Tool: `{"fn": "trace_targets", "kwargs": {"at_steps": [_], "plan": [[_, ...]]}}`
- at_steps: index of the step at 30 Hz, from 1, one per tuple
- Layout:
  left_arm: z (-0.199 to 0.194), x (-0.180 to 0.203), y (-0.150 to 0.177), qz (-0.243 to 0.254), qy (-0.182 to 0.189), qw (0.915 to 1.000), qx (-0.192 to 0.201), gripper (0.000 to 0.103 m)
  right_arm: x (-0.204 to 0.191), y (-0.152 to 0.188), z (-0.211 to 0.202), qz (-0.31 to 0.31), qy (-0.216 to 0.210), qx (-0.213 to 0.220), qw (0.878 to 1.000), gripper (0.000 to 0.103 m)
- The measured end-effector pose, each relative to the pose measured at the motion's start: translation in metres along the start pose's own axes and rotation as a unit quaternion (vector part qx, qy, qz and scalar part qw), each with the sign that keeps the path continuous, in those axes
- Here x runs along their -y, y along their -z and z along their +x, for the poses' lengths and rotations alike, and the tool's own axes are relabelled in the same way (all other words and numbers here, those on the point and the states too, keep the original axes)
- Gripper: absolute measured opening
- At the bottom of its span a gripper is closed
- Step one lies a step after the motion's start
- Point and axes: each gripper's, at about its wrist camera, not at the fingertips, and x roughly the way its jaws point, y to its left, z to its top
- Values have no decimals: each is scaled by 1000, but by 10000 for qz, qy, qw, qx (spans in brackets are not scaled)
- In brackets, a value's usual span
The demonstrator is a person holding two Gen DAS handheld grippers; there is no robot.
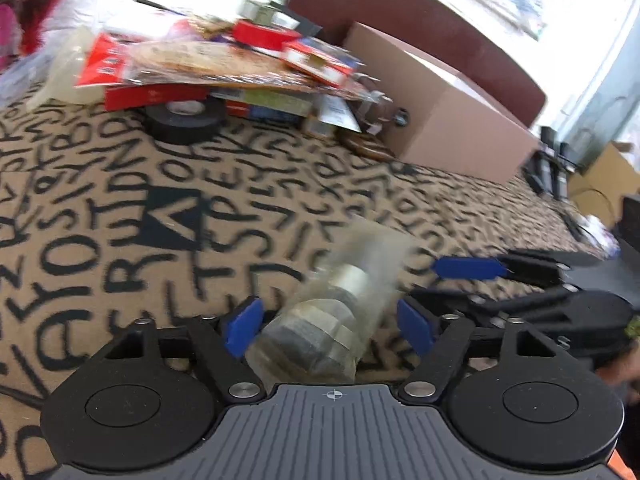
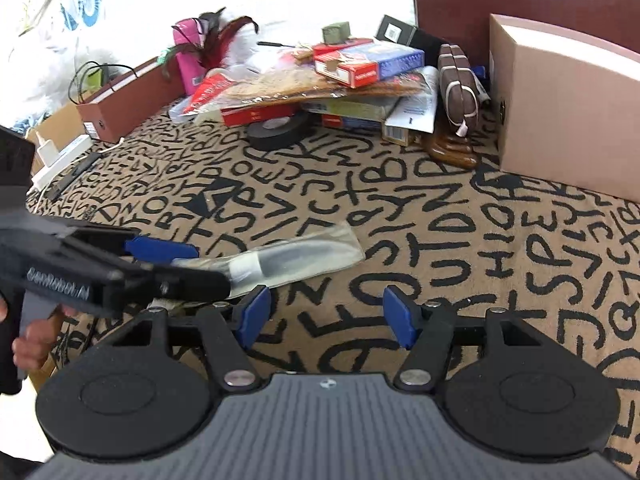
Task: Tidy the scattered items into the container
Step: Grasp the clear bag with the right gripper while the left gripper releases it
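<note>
The clear plastic bag (image 2: 296,258) with a dark item inside lies on the lettered cloth (image 2: 460,240), its near end between the blue pads of the left gripper (image 1: 330,326), whose fingers stand apart around it without pressing. The right gripper (image 2: 326,316) is spread wide over bare cloth. At one o'clock sits the cardboard box (image 2: 560,108); at twelve, a pile of packets (image 2: 320,88).

Glossy clear plastic bag (image 2: 296,258), matt printed cloth table cover (image 2: 460,248), matt cardboard box (image 2: 560,112), polished wooden stand (image 2: 450,150), matt black tape roll (image 2: 278,128)
</note>
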Motion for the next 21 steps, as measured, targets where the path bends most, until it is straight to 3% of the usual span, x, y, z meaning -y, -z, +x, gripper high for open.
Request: {"fn": "trace_targets", "kwargs": {"at_steps": [2,6,11,15,19,21], "plan": [[3,7,3,69,232,9996,-112,79,2,2,-2,35,31,6,10000,67],[10,18,3,160,189,9997,-86,79,13,6,-5,570,-259,-40,9980,62],[10,13,1,-97,81,9999,-33,60,17,-1,-3,1015,-409,53,9940,56],[9,7,1,-317,59,9994,96,60,15,-9,7,1099,-566,31,9923,56],[15,15,1,-76,-68,9998,142,60,9,-14,24,1159,-763,-216,9901,56],[17,19,-1,35,-184,9998,119,50,4,-16,29,1144,-780,-245,9901,56]]}}
